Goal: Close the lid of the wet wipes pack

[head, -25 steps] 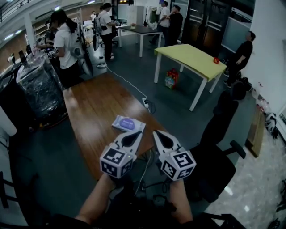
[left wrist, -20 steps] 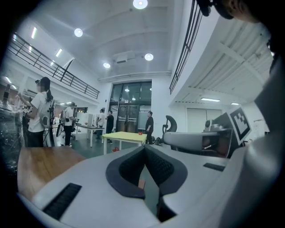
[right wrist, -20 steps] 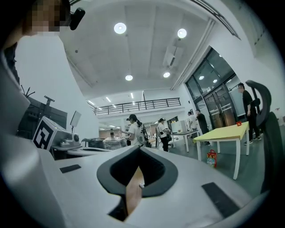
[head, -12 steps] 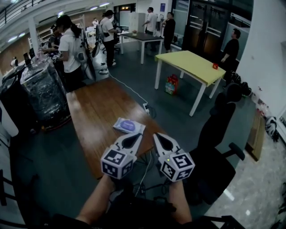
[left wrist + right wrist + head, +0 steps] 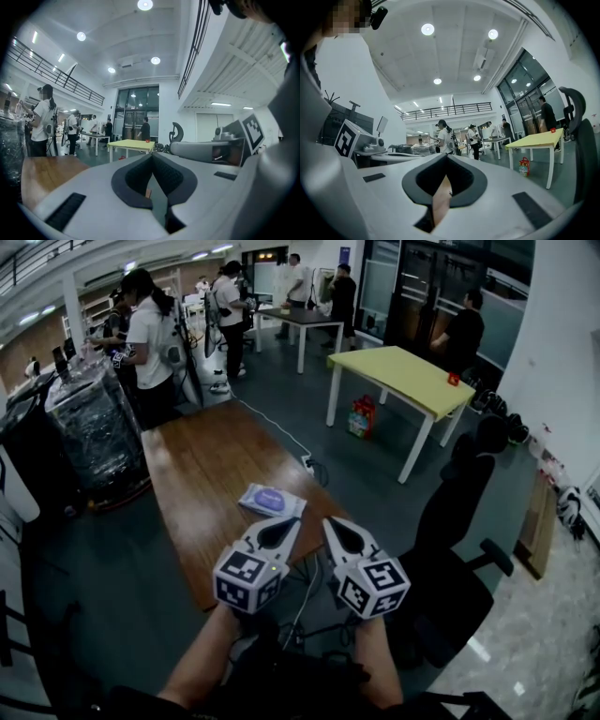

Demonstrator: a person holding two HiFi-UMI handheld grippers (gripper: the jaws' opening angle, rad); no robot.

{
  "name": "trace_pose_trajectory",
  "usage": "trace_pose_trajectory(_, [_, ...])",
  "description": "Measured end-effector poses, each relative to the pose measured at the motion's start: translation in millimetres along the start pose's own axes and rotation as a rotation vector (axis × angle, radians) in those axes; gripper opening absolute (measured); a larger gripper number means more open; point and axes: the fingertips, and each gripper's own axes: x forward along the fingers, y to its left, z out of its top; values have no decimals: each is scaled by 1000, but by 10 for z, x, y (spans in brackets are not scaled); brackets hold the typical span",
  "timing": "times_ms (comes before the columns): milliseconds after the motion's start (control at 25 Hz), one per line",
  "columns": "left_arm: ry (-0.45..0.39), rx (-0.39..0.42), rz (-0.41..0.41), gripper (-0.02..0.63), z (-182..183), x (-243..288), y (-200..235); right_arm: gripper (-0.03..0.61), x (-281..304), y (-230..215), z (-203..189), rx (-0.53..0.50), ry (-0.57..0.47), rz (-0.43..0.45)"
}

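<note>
A lavender-and-white wet wipes pack (image 5: 270, 500) with a purple oval lid lies flat on the brown wooden table (image 5: 202, 470), close to its near right corner. How the lid stands is too small to tell. My left gripper (image 5: 289, 522) hovers just short of the pack, jaws together, nothing between them. My right gripper (image 5: 330, 522) is beside it, off the table's edge, also shut and empty. In the left gripper view the left gripper (image 5: 152, 157) shows closed jaws, and the right gripper (image 5: 446, 157) looks the same in its own view. The pack is hidden in both gripper views.
A black office chair (image 5: 459, 512) stands to the right of my arms. A yellow table (image 5: 403, 367) is further back on the right. A plastic-wrapped cart (image 5: 94, 432) sits at the wooden table's far left end. Several people (image 5: 150, 334) stand behind, and a cable (image 5: 277, 423) runs across the floor.
Both grippers stay side by side, shut, in nearly the same spot short of the pack. The pack has not moved. People at the back have shifted.
</note>
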Motion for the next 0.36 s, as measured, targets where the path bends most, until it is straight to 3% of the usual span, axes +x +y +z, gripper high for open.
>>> trace_pose_trajectory(360, [-6,10,3,6,86,-8,-56,9,-16,52,40,-28,11,12])
